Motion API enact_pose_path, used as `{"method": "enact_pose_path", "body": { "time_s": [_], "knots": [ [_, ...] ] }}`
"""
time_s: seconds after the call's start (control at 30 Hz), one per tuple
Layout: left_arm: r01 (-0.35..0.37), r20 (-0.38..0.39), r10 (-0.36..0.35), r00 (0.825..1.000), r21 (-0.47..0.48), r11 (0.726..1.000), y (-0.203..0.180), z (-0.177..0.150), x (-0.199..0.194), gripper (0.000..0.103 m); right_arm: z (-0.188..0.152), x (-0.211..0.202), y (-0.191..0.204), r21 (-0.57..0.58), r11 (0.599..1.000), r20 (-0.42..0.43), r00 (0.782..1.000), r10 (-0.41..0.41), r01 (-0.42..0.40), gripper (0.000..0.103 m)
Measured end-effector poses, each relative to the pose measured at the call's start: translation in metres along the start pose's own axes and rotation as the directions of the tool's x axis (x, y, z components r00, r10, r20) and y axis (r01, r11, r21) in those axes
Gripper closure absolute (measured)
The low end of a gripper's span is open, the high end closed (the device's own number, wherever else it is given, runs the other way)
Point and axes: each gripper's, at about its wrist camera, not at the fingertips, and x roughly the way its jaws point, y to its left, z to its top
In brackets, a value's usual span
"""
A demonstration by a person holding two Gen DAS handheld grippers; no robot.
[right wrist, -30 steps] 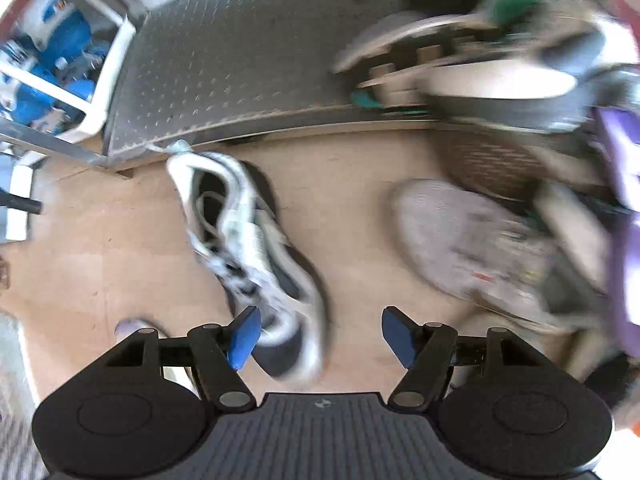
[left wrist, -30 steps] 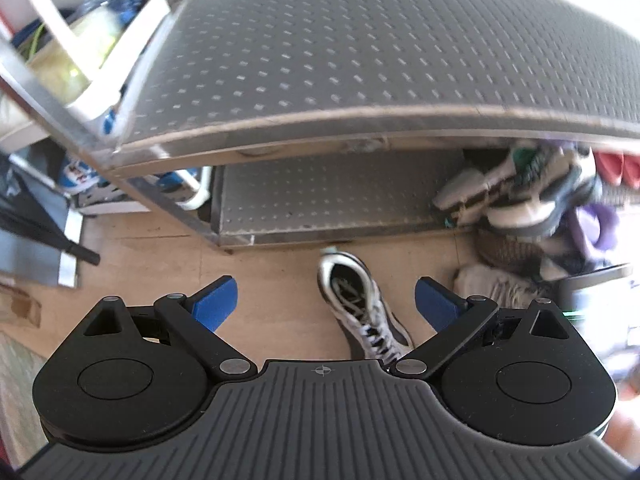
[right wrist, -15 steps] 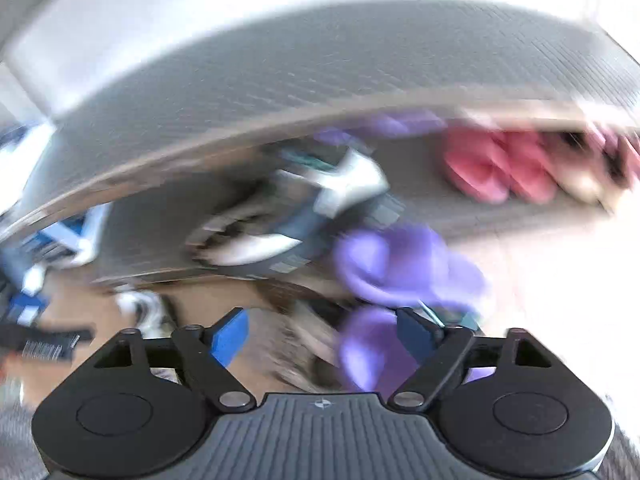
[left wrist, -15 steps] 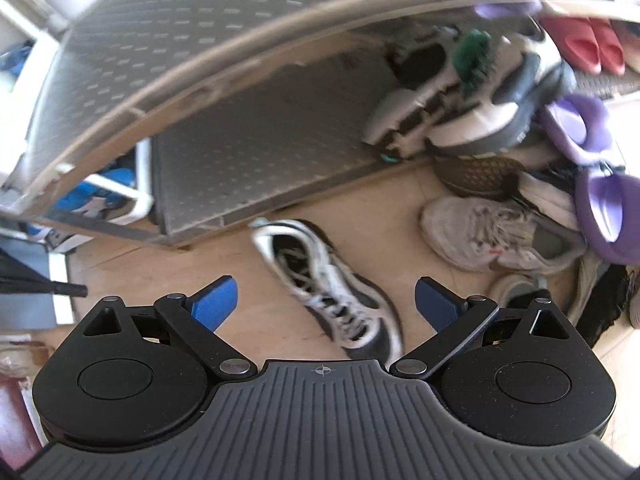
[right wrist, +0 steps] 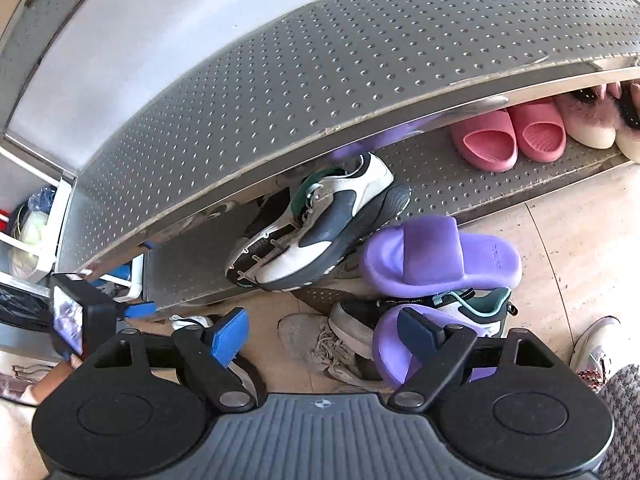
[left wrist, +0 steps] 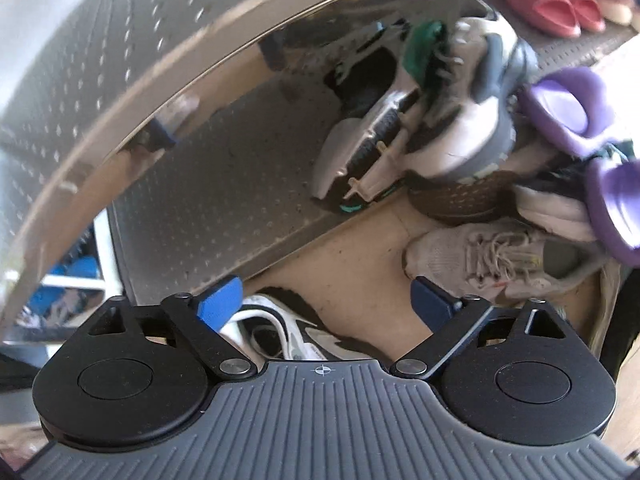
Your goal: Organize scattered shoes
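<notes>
Tan floor point(right wrist: 568, 248) w/ a low steel rack point(right wrist: 320, 80) of perforated shelves standing on it. The bottom shelf point(right wrist: 460, 176) carries pink slides point(right wrist: 508, 136) and fluffy pale slippers point(right wrist: 592, 124) at its right end, side by side. A white/navy sneaker point(right wrist: 320, 220) w/ a green tongue leans tilted, half on that shelf's edge, half on the pile below.

The pile on the floor just in front of the rack: a purple slide point(right wrist: 440, 256) on top, a black/white sneaker w/ teal trim point(right wrist: 440, 308) under it, a second purple slide point(right wrist: 392, 344) lower, a grey-beige lace-up sneaker point(right wrist: 316, 344) beside them. All touching, jumbled. White crates w/ blue stuff point(right wrist: 24, 216) sit left of the rack.

Left hand-held gripper point(left wrist: 326, 300) points steeply down, jaws closing but spread wide; a white/grey sneaker point(left wrist: 280, 336) lies on the floor under it, between the blue pads point(left wrist: 220, 300), not pinched. The grey-beige sneaker is just right of its right pad.

Right hand-held gripper point(right wrist: 322, 330) hangs over the pile, jaws opening, wide apart, holding nothing; the grey-beige sneaker & lower purple slide show in the gap. Contact w/ them: cannot tell.
</notes>
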Motion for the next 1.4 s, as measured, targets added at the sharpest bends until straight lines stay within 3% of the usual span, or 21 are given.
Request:
{"method": "enact_pose_path", "body": {
  "time_s": [0.13,0.23,0.37,0.5,0.7,1.07,1.13,1.27,1.33,1.4],
  "knots": [
    [-0.007,0.074,0.007,0.997,0.002,1.000,0.009,-0.001,0.011,0.026,0.000,-0.004,-0.003,0.030,0.999,0.000,1.000,0.013,-0.013,0.019],
    [-0.006,0.172,0.001,0.985,0.030,1.000,0.013,-0.003,0.020,0.025,-0.001,-0.007,-0.004,0.043,0.999,-0.009,1.000,0.028,-0.028,0.019],
    [-0.040,0.184,0.033,0.982,0.039,0.998,0.013,0.009,0.038,0.016,-0.002,-0.007,-0.002,0.036,0.999,-0.019,0.999,0.032,-0.032,0.019],
    [-0.034,0.164,0.018,0.986,0.097,0.995,0.003,0.013,0.054,0.014,-0.002,-0.004,-0.005,0.040,0.999,-0.027,0.999,0.020,-0.019,0.019],
    [-0.187,0.203,0.125,0.971,0.322,0.928,-0.032,0.012,0.078,0.014,0.001,0.000,-0.009,0.058,0.998,-0.039,0.999,0.010,-0.008,0.019],
    [-0.241,0.233,0.157,0.960,0.396,0.886,-0.059,0.036,0.096,0.014,0.000,0.005,-0.008,0.050,0.999,-0.062,0.998,0.009,-0.006,0.018],
    [-0.216,0.205,0.143,0.968,0.400,0.891,-0.062,0.034,0.092,0.013,0.002,0.004,-0.012,0.057,0.998,-0.057,0.998,0.002,0.001,0.018],
    [-0.101,0.111,0.061,0.992,0.393,0.914,-0.062,0.006,0.073,0.012,0.004,-0.004,-0.021,0.084,0.996,-0.036,0.999,-0.002,0.005,0.017],
    [0.002,0.060,-0.027,0.998,0.385,0.923,-0.064,-0.010,0.059,0.018,0.004,-0.010,-0.025,0.096,0.995,-0.022,1.000,0.005,-0.003,0.017],
    [0.117,0.015,-0.130,0.991,0.358,0.927,-0.069,-0.022,0.045,0.023,0.003,-0.019,-0.029,0.117,0.993,0.003,1.000,0.016,-0.016,0.015]
  ]
}}
